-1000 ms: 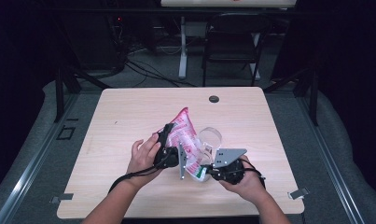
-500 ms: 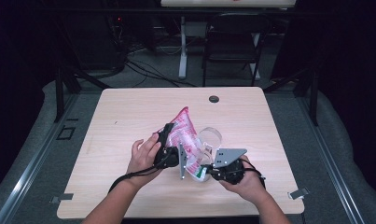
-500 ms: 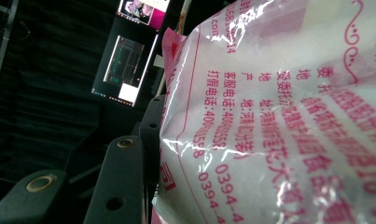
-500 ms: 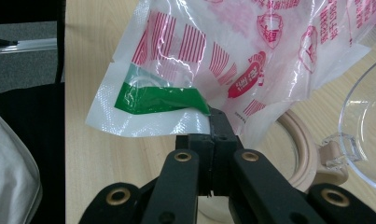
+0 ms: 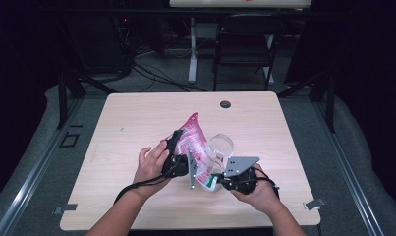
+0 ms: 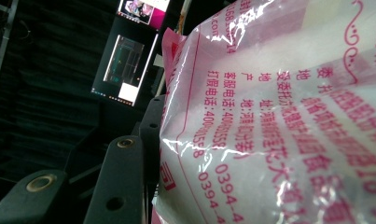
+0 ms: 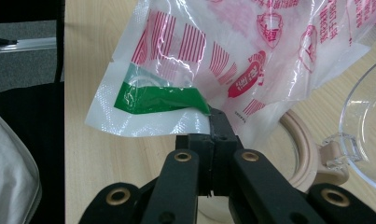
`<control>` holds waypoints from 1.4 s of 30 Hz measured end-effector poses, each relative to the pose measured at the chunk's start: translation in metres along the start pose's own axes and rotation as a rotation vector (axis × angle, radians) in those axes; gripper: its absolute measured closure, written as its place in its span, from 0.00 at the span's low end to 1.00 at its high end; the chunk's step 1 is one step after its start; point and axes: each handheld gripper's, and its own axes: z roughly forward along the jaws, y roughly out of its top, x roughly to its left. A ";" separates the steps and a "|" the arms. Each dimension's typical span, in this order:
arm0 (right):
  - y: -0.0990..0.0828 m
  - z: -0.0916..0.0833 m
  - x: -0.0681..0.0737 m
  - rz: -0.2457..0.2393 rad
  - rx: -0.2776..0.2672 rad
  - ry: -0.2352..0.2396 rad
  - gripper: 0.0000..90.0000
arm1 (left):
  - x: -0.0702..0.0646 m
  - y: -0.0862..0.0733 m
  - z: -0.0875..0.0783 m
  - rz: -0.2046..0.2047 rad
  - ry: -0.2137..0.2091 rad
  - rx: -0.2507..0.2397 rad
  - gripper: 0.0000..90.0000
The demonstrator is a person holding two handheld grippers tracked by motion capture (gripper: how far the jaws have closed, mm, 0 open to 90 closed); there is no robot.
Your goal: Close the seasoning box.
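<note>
A pink and white plastic bag (image 5: 194, 142) with red print and white powder inside is held tilted above the table, between both grippers. My left gripper (image 5: 178, 147) is shut on the bag's side; in the left gripper view the bag (image 6: 288, 121) presses against the jaws. My right gripper (image 5: 219, 181) is shut on the bag's lower corner (image 7: 157, 102), by its green strip. A clear jar (image 5: 220, 146) lies just behind the bag, and its clear lid (image 7: 367, 135) and beige rim (image 7: 307, 154) show to the right in the right gripper view.
The wooden table (image 5: 127, 123) has a round black grommet (image 5: 225, 104) near its far edge. A black chair (image 5: 244, 44) and cables stand on the floor beyond. A white sleeve (image 7: 10, 172) shows at the left in the right gripper view.
</note>
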 end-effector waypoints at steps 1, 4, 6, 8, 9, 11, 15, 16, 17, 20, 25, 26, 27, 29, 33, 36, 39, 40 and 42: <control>0.000 0.000 0.000 0.000 0.000 0.000 1.00 | 0.000 0.000 0.000 0.001 -0.001 -0.001 0.66; 0.000 0.000 0.000 0.001 0.000 -0.001 1.00 | 0.000 0.000 0.000 -0.003 -0.002 0.002 0.66; 0.000 0.000 0.000 0.001 0.000 -0.002 1.00 | 0.000 0.000 0.000 0.000 0.000 -0.002 0.66; 0.000 0.000 0.000 0.001 0.000 -0.002 1.00 | 0.000 0.000 0.000 0.001 0.001 -0.002 0.66; 0.000 0.000 0.000 0.002 -0.001 -0.001 1.00 | 0.000 0.000 0.000 0.002 0.001 -0.002 0.66; 0.000 0.000 0.000 0.001 -0.001 -0.002 1.00 | 0.000 0.000 0.000 0.000 0.001 0.000 0.66; 0.000 0.000 -0.001 0.001 -0.001 -0.002 1.00 | 0.000 0.000 0.000 0.002 0.002 0.001 0.66; 0.000 0.000 0.000 0.002 -0.003 -0.003 1.00 | 0.000 0.000 0.000 0.001 0.002 0.001 0.66; 0.000 0.000 0.000 0.002 -0.003 -0.003 1.00 | 0.000 0.001 0.000 0.002 0.002 0.002 0.66; 0.000 0.000 0.000 0.000 0.000 -0.005 1.00 | 0.001 0.001 0.000 0.003 0.000 0.003 0.66; -0.001 0.000 -0.001 0.002 -0.003 -0.004 1.00 | 0.001 0.001 0.000 0.004 0.003 0.000 0.66; -0.001 0.000 -0.001 0.001 -0.002 -0.003 1.00 | 0.001 0.001 0.000 0.003 0.003 0.000 0.66; -0.001 0.000 -0.001 0.001 -0.001 -0.004 1.00 | 0.001 0.001 0.000 0.002 0.003 0.002 0.66; -0.001 0.000 -0.001 0.000 -0.001 -0.004 1.00 | 0.001 0.001 0.000 0.002 0.003 0.000 0.66; -0.001 0.000 -0.001 0.000 -0.001 -0.005 1.00 | 0.001 0.001 0.000 0.002 0.003 0.000 0.66; -0.001 0.000 -0.001 0.004 -0.005 -0.006 1.00 | 0.001 0.002 0.000 0.005 0.005 0.001 0.66; -0.001 0.000 -0.001 0.004 -0.006 -0.006 1.00 | 0.001 0.002 0.000 0.004 0.006 0.000 0.66; -0.001 0.000 -0.001 0.003 -0.005 -0.008 1.00 | 0.001 0.002 0.000 0.005 0.006 0.001 0.66; -0.001 0.000 -0.001 0.004 -0.005 -0.008 1.00 | 0.002 0.002 0.000 0.005 0.006 0.000 0.66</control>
